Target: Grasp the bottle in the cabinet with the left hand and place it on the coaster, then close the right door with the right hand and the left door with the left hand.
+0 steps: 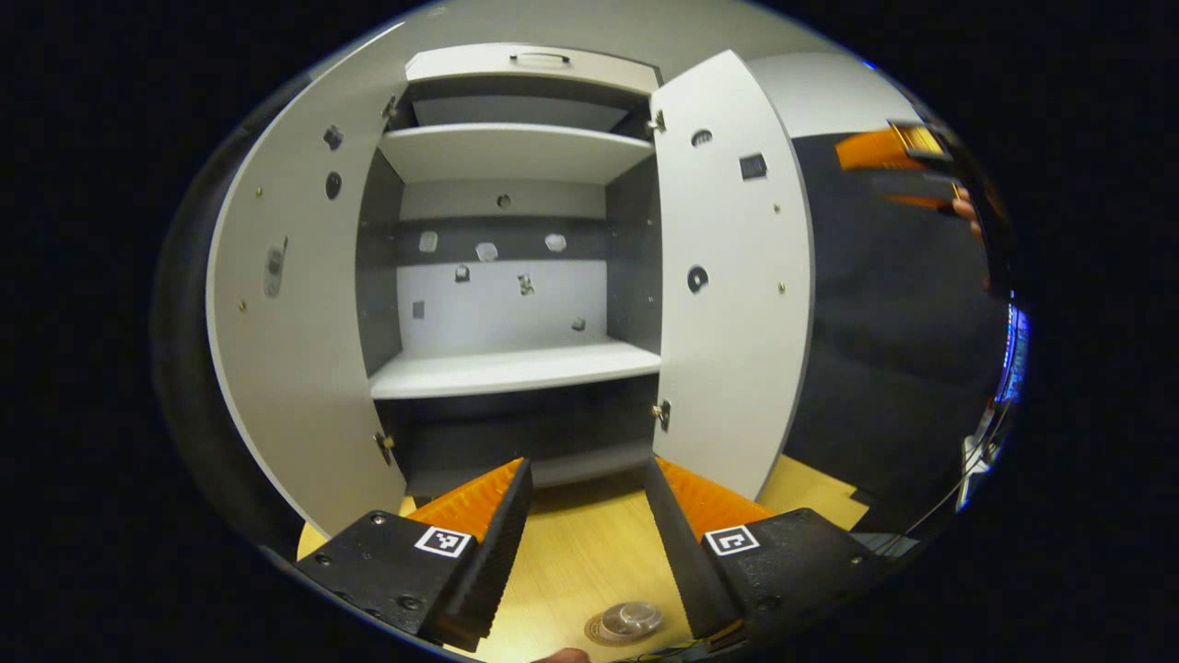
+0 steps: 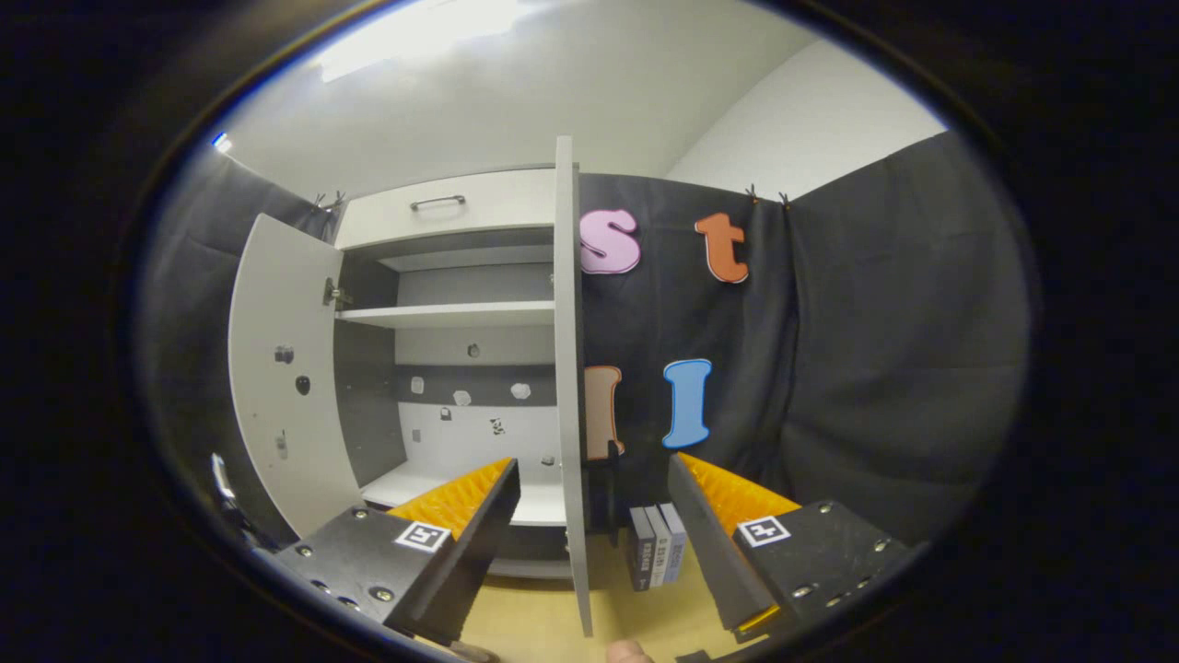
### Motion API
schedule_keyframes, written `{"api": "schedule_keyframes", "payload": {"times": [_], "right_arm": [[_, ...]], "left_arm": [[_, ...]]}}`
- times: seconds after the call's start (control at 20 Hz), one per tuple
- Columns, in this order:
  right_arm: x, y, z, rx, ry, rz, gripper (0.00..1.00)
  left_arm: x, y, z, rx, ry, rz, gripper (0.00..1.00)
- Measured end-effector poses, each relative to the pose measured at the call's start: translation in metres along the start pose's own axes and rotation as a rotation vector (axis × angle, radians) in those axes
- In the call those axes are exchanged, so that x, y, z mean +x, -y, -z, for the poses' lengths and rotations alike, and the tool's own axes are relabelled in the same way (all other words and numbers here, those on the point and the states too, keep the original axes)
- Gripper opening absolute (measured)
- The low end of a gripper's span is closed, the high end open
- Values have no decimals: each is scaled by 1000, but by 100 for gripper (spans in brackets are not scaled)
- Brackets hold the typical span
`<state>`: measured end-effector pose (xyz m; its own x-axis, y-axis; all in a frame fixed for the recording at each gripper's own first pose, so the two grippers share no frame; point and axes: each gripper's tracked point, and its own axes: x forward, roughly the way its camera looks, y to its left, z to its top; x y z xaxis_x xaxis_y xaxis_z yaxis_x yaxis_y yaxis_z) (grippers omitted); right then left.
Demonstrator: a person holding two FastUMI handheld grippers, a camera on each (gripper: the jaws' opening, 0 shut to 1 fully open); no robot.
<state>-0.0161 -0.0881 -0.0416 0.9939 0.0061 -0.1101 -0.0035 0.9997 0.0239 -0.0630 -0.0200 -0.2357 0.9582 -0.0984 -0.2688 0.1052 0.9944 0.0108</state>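
The white cabinet (image 1: 516, 368) stands with both doors swung out and its middle shelf (image 1: 511, 366) bare. Low between my fingers in the left gripper view, a clear bottle (image 1: 629, 617) seen from above stands on a round coaster (image 1: 597, 633) on the wooden table. My left gripper (image 1: 588, 470) is open above it and holds nothing. The other gripper (image 1: 898, 152) shows far right, beyond the right door (image 1: 732, 276). In the right gripper view, my right gripper (image 2: 594, 462) is open, with the right door's edge (image 2: 569, 368) running up between its fingers, apart from both.
The left door (image 1: 295, 322) hangs wide open at the left. A few dark books (image 2: 656, 545) stand on the wooden table (image 2: 543, 626) just right of the right door. Black cloth walls the booth behind them.
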Motion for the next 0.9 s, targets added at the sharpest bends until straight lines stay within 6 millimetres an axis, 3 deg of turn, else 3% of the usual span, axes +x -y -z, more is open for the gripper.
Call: {"api": "schedule_keyframes", "payload": {"times": [0.25,0.35,0.4,0.65,0.7,0.8,0.9], "right_arm": [[10,6,5,7,1,11,98],[16,11,9,10,-1,22,94],[20,15,11,10,-3,31,98],[39,37,21,4,-11,90,94],[43,41,24,5,-16,102,94],[52,46,31,-1,-29,119,98],[59,46,38,-5,-42,123,94]], "left_arm": [[-10,-35,-87,-18,65,-101,86],[-17,-50,-113,-24,72,-141,82],[-20,-54,-120,-29,60,-150,87],[-43,-88,-174,-33,110,-244,87],[-47,-93,-180,-45,112,-265,82],[-52,-103,-195,-61,138,-291,83],[-56,-111,-210,-76,188,-304,88]]}}
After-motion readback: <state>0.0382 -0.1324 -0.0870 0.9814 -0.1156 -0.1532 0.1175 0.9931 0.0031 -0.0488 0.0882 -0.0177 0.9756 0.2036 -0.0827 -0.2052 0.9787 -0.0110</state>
